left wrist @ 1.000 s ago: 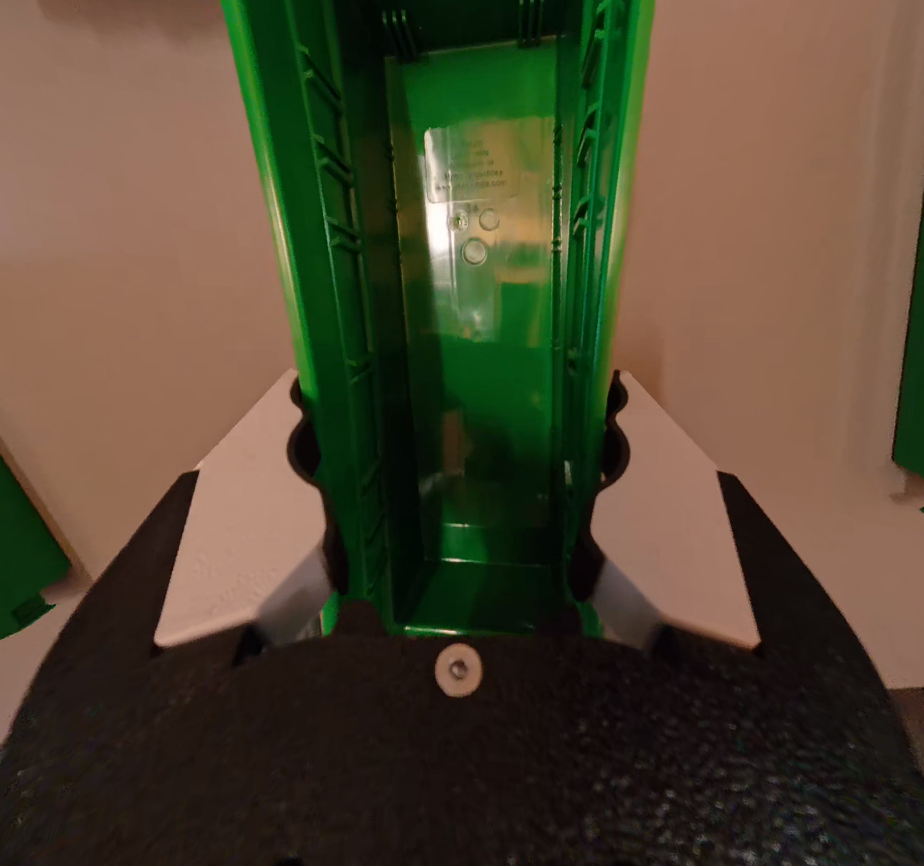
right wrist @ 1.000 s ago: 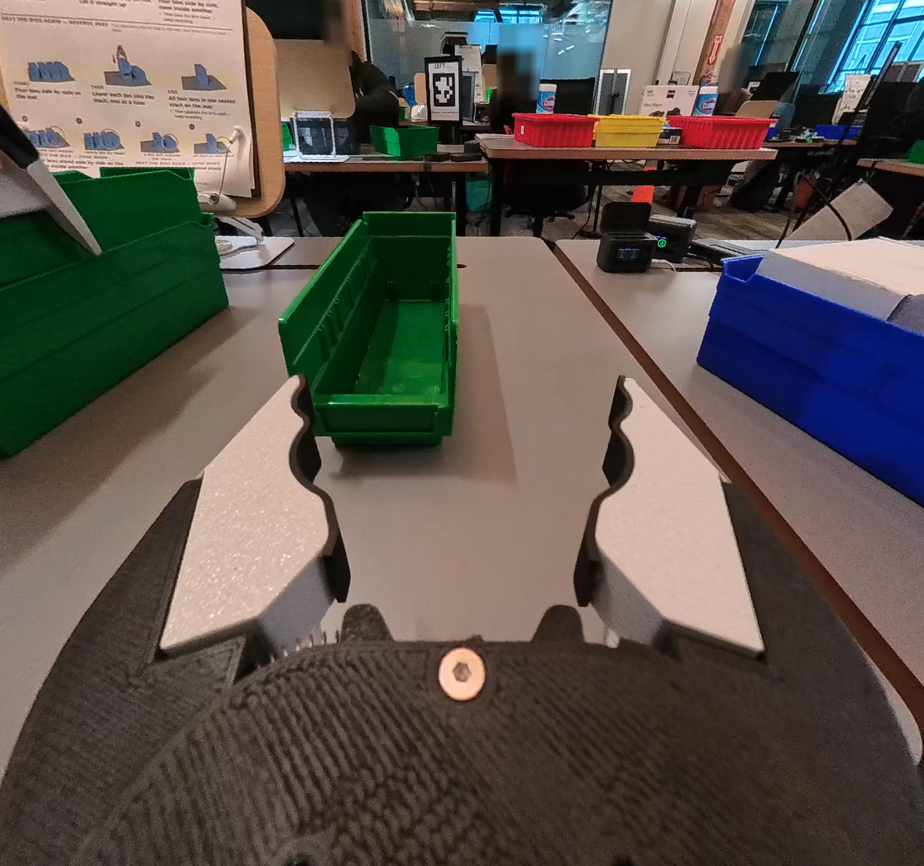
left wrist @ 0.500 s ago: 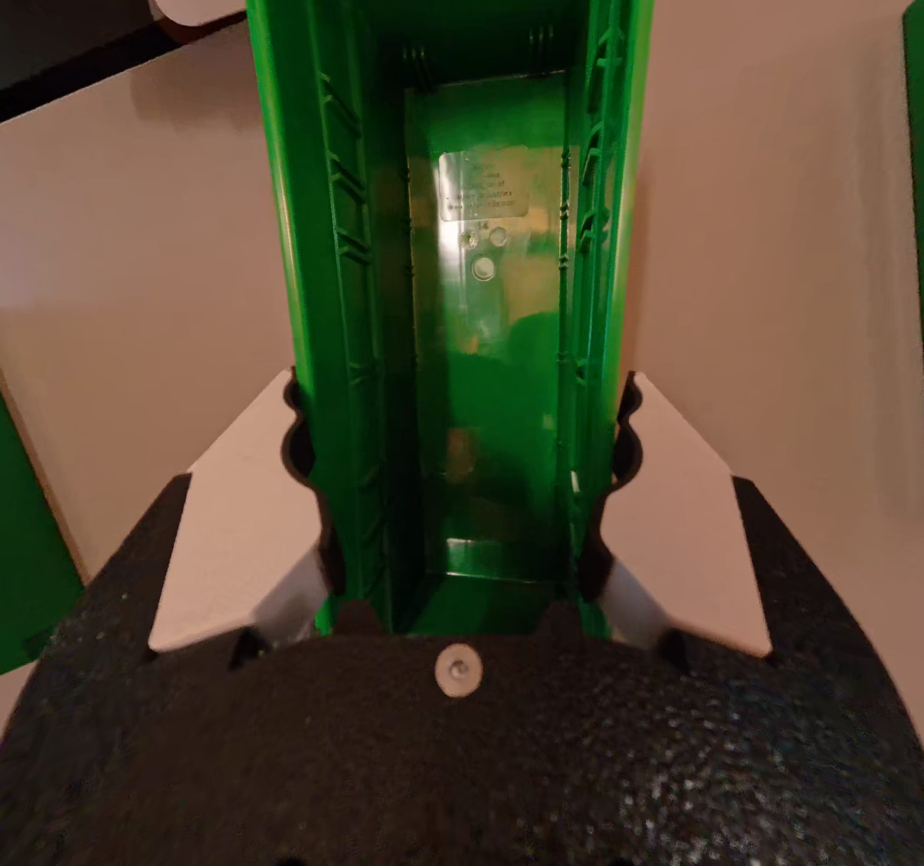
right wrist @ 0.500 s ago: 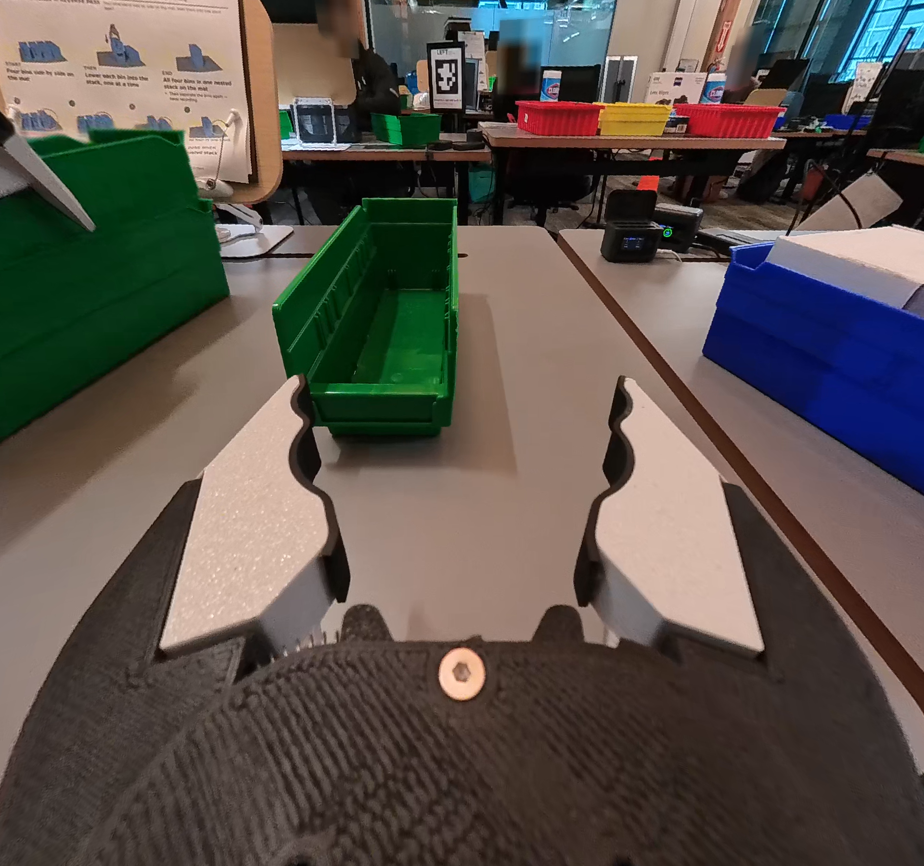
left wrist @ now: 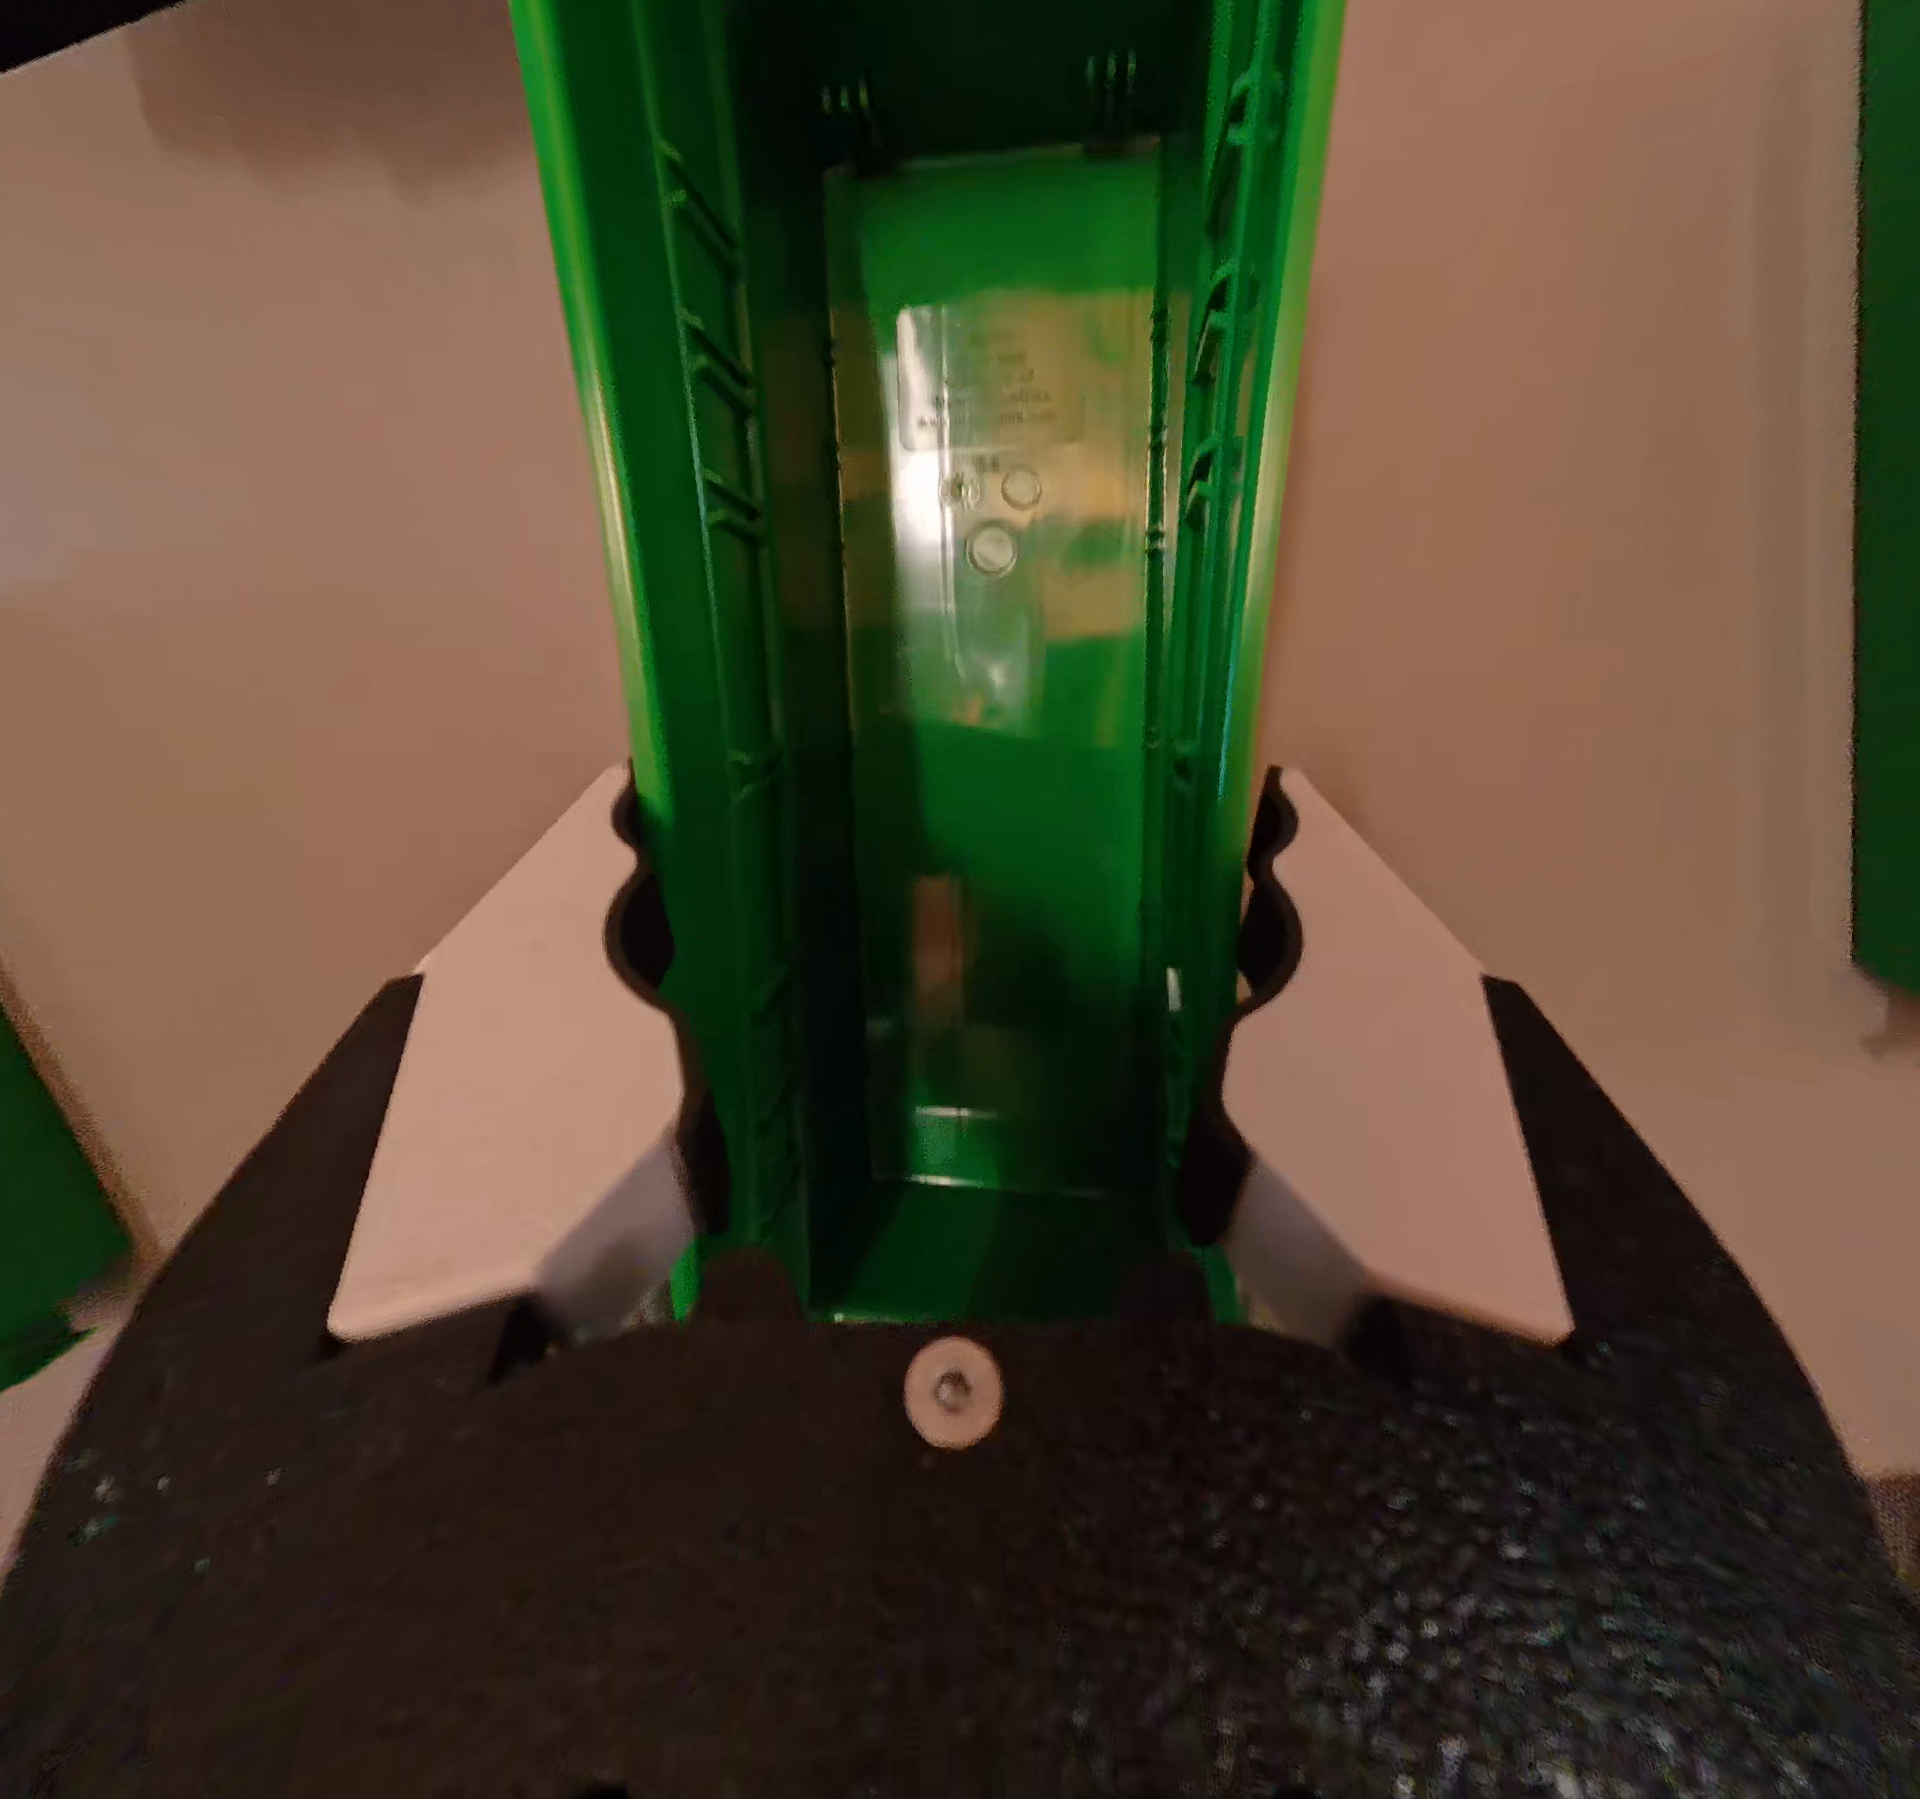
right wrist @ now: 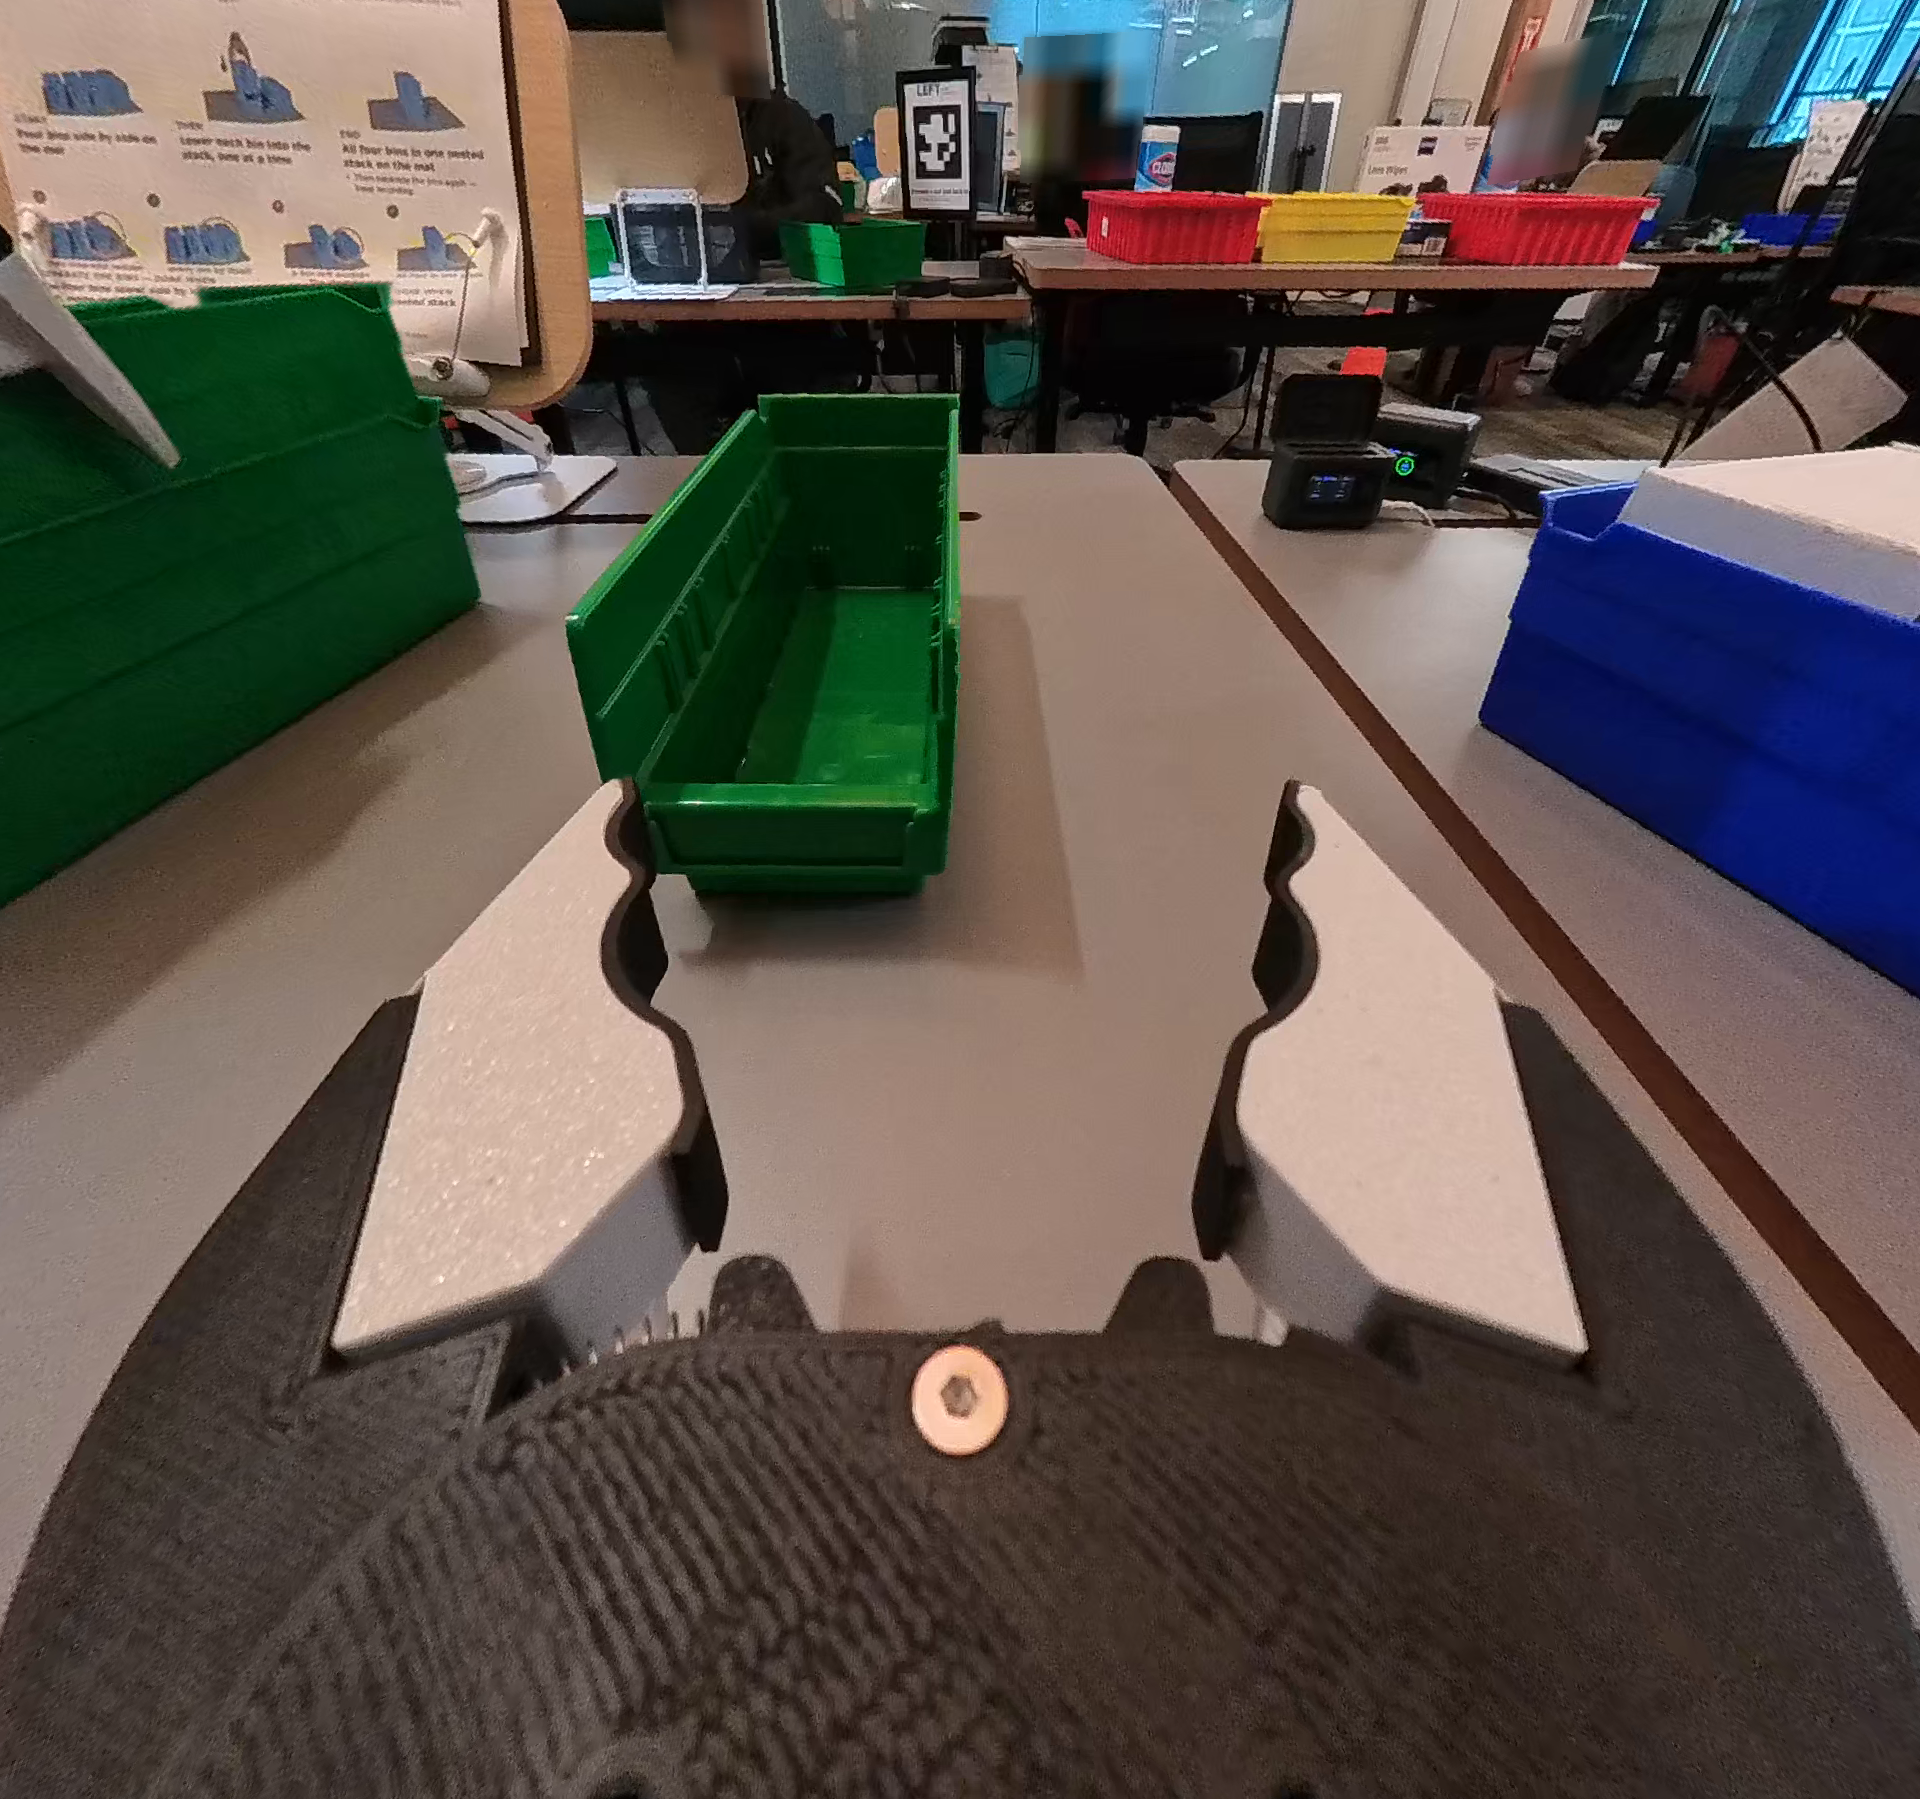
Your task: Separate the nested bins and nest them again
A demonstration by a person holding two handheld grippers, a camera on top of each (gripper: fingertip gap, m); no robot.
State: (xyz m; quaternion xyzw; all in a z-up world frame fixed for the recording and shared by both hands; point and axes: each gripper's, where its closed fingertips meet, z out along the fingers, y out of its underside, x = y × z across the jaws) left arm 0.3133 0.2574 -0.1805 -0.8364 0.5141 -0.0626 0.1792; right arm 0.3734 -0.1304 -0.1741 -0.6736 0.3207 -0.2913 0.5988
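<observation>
Shifted since the earlier frame: the held green bin sits slightly further right over the desk, and the loose green bin has drawn a little nearer the right gripper. Held bin: clamped across its width near one end by the left gripper, long axis running straight away from the fingers, open side toward the camera, carried above the grey desk. Loose bin: standing upright and empty toward the desk's middle, long axis pointing away from the right gripper, near end just ahead of that gripper's left finger; judged the likelier receiver for re-nesting. Right gripper: fingers wide apart, holding nothing, low over the desk. Left edge: the held bin again, with the left gripper's finger on it. Right side, on the adjoining desk: blue bins. Beyond: instruction poster, red baskets and yellow basket on far tables, open office room.
</observation>
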